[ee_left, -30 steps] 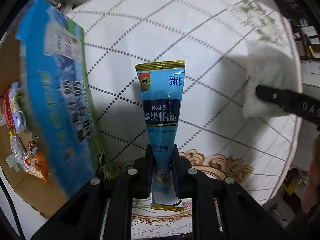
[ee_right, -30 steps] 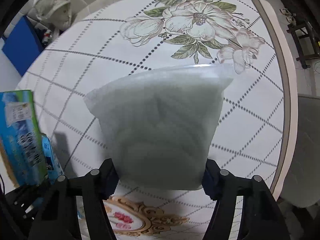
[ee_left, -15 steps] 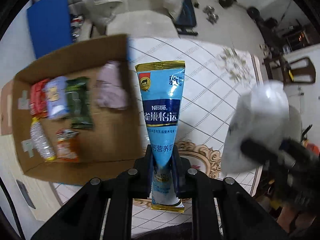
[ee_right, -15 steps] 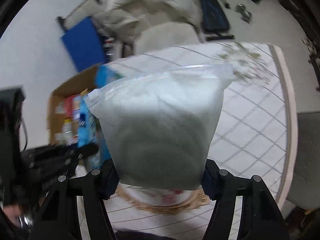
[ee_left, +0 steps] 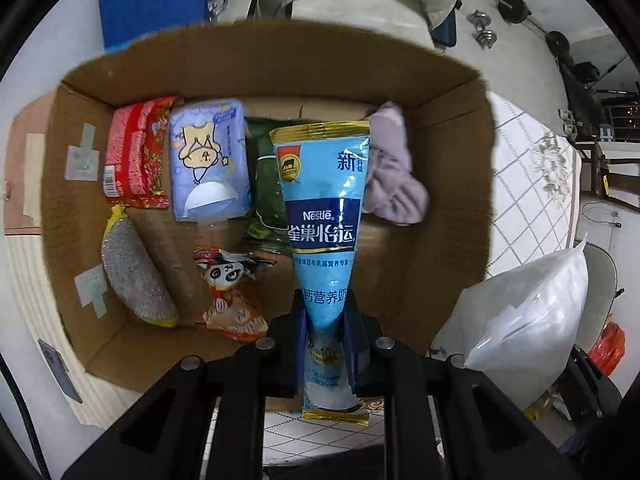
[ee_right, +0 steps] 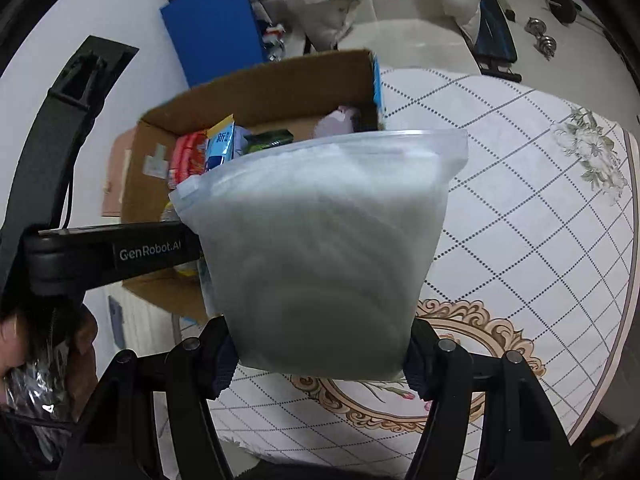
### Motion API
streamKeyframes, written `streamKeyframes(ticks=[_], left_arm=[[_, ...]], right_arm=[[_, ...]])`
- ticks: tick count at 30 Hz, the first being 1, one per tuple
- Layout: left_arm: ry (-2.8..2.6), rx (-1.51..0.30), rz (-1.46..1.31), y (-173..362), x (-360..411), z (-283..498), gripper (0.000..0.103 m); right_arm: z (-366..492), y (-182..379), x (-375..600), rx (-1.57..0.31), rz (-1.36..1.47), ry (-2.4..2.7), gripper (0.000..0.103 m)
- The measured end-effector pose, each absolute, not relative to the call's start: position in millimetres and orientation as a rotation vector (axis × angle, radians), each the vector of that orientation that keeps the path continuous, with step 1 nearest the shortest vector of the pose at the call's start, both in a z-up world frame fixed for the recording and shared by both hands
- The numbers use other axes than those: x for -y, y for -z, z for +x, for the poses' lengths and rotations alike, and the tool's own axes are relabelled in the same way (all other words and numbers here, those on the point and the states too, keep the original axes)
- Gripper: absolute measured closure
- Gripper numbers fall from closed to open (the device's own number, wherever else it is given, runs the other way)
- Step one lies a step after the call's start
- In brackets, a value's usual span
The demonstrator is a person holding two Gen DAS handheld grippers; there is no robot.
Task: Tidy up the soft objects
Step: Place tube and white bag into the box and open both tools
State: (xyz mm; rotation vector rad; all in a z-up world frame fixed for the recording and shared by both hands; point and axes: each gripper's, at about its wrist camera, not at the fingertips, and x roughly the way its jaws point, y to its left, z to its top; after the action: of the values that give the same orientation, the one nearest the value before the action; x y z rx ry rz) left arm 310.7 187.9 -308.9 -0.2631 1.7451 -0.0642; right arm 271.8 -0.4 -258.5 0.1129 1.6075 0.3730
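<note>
Blue and gold milk powder pouch [ee_left: 322,216]: it says "Nestlé" in white on a dark blue band, with big Chinese letters "雀巢怡运" under it.
Top of the pouch: the Chinese letter "新" on the right.
Lower on the pouch: "钙营养奶", and down by the black holder, the number "10".
Black arm of the left gripper [ee_right: 116,254]: it says "GenRobot.AI" in white.
Other packs in the brown cardboard box [ee_left: 452,92]: their words are too small to read.
</note>
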Motion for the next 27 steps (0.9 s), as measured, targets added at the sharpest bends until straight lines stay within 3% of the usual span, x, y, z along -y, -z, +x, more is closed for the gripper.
streamKeyframes(ticks=[4,10,16,19,23,27], left_arm=[[0.084,-1.812,-0.280,331.4,-190.5,311.8,0.087],[0.108,-1.870,-0.293,338.5,-183.7,307.7,0.068],[0.083,-1.786,-0.225,307.4,-184.2,302.1,0.054],[0.069,-1.727,-0.210,286.2,-186.5,295.7,0.044],[0.021,-1.636,-0.205,261.0,-200.8,276.1,0.036],[-0.039,-1.542,-0.197,241.1,-217.1,253.6,0.016]], right_arm=[[281.7,279.1,-10.6,-1.655,0.091,-0.348,0.033],[289.3,295.4,-21.7,-1.722,0.085,-0.368,0.013],[287.9,280.9,-22.9,-1.704,0.062,-0.358,0.009],[282.5,273.7,-22.8,-1.682,0.054,-0.358,0.000],[271.3,261.6,-20.4,-1.634,0.019,-0.335,0.000],[261.8,254.3,-18.4,-1.587,-0.004,-0.306,0.000]])
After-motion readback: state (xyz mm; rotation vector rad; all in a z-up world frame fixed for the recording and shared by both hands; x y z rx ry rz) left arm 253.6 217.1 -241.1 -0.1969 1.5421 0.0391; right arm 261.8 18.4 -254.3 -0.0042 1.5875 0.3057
